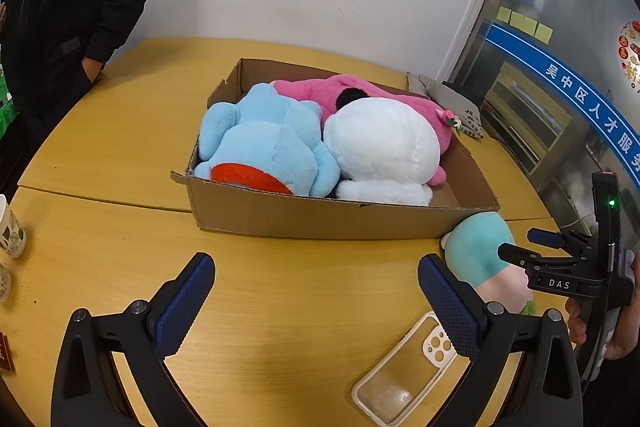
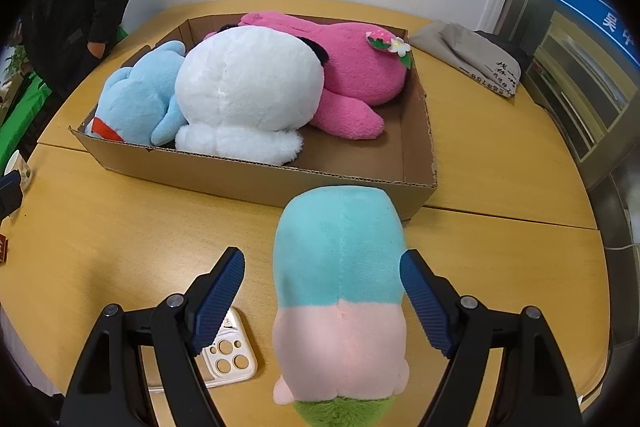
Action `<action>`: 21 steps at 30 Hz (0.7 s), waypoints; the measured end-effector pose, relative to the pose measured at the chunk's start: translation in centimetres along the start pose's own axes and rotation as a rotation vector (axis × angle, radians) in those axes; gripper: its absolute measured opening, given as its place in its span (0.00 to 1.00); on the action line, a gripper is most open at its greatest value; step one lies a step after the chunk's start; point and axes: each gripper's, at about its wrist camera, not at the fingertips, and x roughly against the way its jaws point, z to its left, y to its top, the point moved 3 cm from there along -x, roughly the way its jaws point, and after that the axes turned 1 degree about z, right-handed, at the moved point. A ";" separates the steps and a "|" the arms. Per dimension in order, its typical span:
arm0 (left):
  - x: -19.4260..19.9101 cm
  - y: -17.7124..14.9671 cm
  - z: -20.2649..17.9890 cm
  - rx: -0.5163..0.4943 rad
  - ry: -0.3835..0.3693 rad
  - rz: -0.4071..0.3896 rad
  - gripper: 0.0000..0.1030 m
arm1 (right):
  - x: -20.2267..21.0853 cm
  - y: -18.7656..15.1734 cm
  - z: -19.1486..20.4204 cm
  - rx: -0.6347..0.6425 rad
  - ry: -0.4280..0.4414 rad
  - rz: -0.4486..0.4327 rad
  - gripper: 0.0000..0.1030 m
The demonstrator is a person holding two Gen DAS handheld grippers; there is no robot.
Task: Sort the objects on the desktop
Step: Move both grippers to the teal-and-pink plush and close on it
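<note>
- Fingers of the right gripper are sitting spread wide around the teal-and-pink plush, not clenched yet; left gripper is hanging released over bare table.
- Looks like grabbing time: next it's needing a squeeze, then a lift into the cardboard box just behind, alongside three plushies.

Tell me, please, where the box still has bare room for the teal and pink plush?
The cardboard box is bare only at its right end, between the pink plush and the right wall. The blue plush and white plush crowd the rest. The teal and pink plush lies on the table between the open right tongs, beside the phone case.
</note>
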 end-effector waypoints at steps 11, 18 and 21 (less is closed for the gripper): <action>-1.2 0.0 -0.8 0.005 -0.017 0.012 1.00 | 1.0 -0.7 -0.3 -0.020 0.006 -0.019 0.78; -2.7 -0.3 -2.0 -0.004 -0.022 0.038 1.00 | 1.9 -1.5 -0.5 -0.043 0.003 -0.035 0.78; -3.2 -0.3 -2.5 -0.007 -0.026 0.044 1.00 | 2.2 -1.8 -0.8 -0.058 0.000 -0.041 0.78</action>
